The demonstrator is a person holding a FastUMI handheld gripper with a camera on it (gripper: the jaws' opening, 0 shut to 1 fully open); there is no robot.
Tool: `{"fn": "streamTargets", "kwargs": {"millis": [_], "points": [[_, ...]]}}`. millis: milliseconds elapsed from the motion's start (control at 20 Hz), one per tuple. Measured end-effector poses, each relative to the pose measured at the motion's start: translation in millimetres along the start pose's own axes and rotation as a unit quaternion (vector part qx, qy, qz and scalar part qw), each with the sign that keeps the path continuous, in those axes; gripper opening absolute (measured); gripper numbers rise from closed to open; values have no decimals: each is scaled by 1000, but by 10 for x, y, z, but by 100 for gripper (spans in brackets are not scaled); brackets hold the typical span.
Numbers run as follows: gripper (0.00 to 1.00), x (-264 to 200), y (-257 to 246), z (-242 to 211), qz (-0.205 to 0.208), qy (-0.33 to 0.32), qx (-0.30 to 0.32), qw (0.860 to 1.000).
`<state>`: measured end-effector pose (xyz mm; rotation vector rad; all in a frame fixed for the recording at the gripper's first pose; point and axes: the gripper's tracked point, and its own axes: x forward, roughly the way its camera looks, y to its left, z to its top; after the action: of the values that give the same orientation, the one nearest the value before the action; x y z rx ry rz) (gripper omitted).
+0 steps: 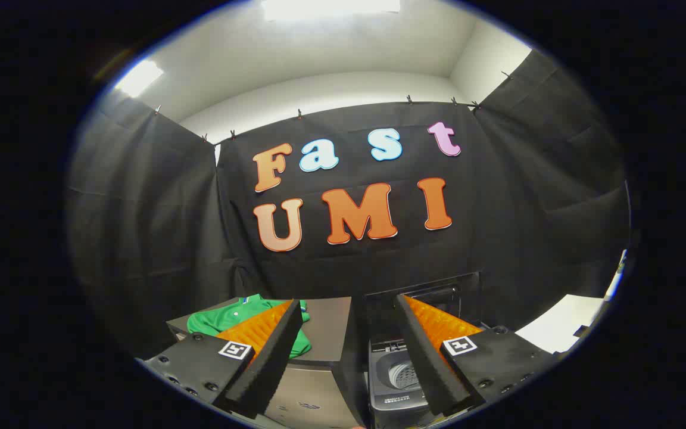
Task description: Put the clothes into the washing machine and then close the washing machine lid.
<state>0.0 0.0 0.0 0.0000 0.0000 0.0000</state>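
Observation:
A green polo shirt (227, 319) lies folded on a grey cabinet top (328, 328), partly hidden behind my left finger. To its right stands a small dark washing machine (396, 372) with its lid (423, 295) raised upright at the back, and the drum opening shows between my fingers. My gripper (348, 307) is open, held well above and short of both, with nothing between its fingers. The left fingertip points toward the shirt, the right one toward the machine's lid.
Black cloth walls close off the back and both sides of the booth. A white surface (560, 330) lies to the right of the washing machine. The grey cabinet's front face (304, 393) drops below the shirt.

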Motion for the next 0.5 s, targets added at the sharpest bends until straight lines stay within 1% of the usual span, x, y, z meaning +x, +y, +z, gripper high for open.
{"fn": "streamTargets", "kwargs": {"millis": [200, 350, 500], "points": [[100, 68, 36, 88, -3, -4, -21, 1000], [100, 122, 205, 93, 17, -4, -13, 1000], [100, 121, 251, 91, 21, 1, -19, 1000]]}}
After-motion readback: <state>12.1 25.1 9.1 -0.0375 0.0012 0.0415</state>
